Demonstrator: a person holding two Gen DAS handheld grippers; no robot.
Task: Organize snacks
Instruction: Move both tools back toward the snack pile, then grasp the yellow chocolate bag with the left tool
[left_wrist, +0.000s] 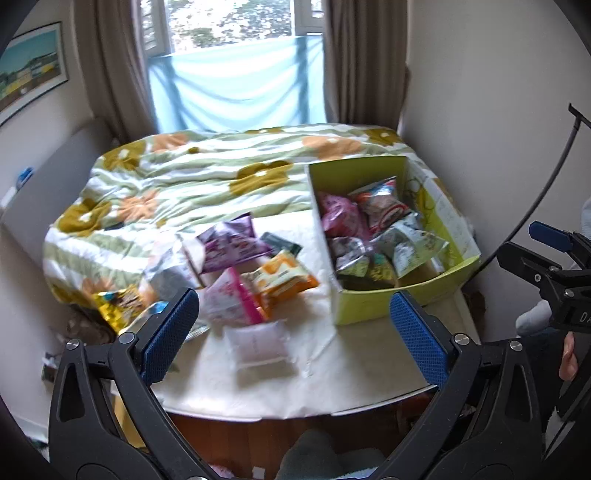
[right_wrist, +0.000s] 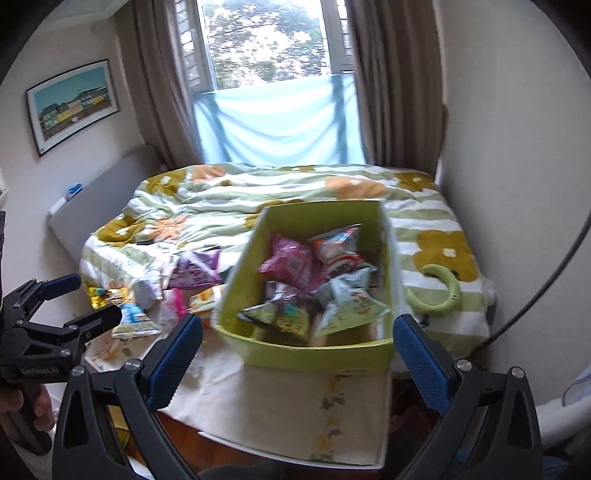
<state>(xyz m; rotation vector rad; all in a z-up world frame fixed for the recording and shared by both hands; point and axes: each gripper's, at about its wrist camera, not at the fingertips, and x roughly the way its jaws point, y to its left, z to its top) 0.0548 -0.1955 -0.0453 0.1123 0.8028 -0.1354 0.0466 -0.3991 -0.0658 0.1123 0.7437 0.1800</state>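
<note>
Floral duvet (left_wrist: 192, 173) covered the bed across frame centre, a cream cloth (left_wrist: 332, 362) over its near end. Lime-green box (right_wrist: 306, 350) sat centre-right in the right wrist view, packed with snack packets: pink packet (right_wrist: 291, 264), pale blue one (right_wrist: 351, 295). Loose snacks lay on the cloth left of the box: purple packet (left_wrist: 232, 243), orange packet (left_wrist: 284, 277), white sachet (left_wrist: 258, 345) nearest. Green ring (right_wrist: 439, 295) lay on the duvet right of the box. Left gripper (left_wrist: 293, 332) was wide open, empty, low in frame. Right gripper (right_wrist: 297, 360) was wide open too, holding nothing, before the box's near wall.
</note>
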